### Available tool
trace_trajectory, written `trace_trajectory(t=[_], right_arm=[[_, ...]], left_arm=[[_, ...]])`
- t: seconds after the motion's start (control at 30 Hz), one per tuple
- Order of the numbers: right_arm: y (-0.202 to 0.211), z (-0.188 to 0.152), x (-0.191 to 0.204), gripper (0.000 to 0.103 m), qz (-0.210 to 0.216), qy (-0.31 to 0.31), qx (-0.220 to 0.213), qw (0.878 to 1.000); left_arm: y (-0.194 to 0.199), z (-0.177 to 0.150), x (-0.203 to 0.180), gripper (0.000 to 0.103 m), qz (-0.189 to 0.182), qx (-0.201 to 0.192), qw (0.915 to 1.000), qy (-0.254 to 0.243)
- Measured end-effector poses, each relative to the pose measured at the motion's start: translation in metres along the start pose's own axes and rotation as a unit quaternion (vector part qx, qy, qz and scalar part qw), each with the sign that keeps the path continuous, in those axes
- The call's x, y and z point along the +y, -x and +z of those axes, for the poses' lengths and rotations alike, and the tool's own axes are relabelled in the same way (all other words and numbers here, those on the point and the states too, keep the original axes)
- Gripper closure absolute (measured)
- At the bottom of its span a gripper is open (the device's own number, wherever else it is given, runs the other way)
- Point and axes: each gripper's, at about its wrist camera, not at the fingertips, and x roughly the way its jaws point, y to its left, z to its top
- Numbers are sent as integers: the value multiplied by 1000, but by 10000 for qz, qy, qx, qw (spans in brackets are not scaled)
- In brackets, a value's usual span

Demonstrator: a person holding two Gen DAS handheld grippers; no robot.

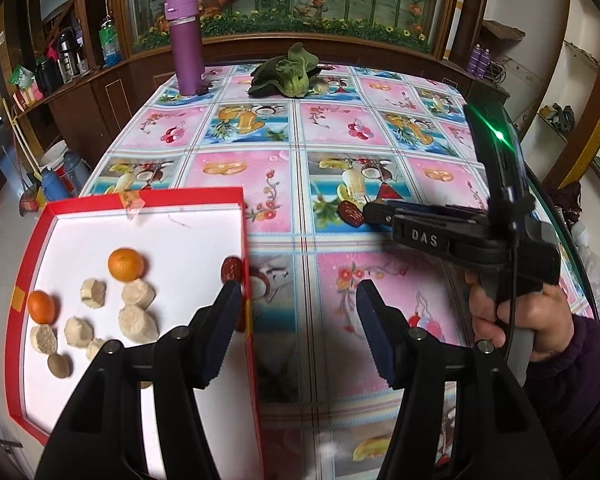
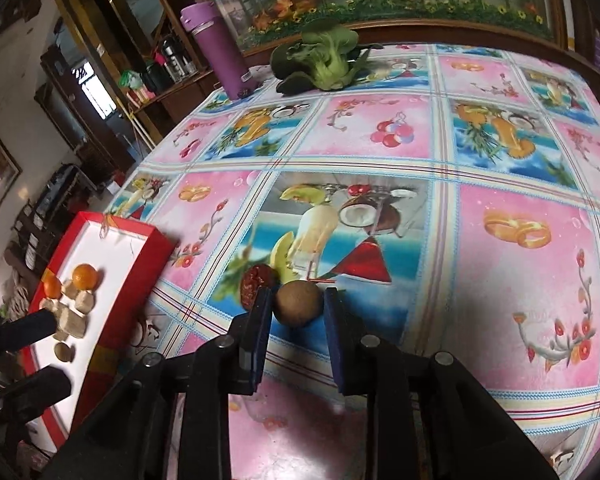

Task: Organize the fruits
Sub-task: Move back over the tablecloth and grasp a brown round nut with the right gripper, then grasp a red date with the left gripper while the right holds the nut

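Clearly round, dull brown fruit [image 2: 298, 303], red date [image 2: 256, 280] touching

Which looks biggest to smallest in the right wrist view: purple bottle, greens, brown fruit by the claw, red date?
1. Purple bottle and greens: alike, unranked.
2. Brown fruit, inflated by nearness.
3. Red date.

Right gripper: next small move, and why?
Probably close the right gripper on the brown round fruit. The fruit sits on the tablecloth between the open fingers, with a small gap on each side, so no more approach looks needed. A red date lies just beyond the left finger, so close without sliding sideways. Then carry it to the red tray.
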Motion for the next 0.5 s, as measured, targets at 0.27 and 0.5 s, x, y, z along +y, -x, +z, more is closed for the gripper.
trace_trajectory(t=[0.27, 0.5], right_arm=[[24, 8, -22, 78, -369, -310, -317, 9983], [31, 11, -25, 78, -358, -389, -351, 9980]], left_arm=[[-43, 29, -19, 42, 124, 164, 9998, -29], [-91, 48, -39, 42, 153, 317, 9992, -168]])
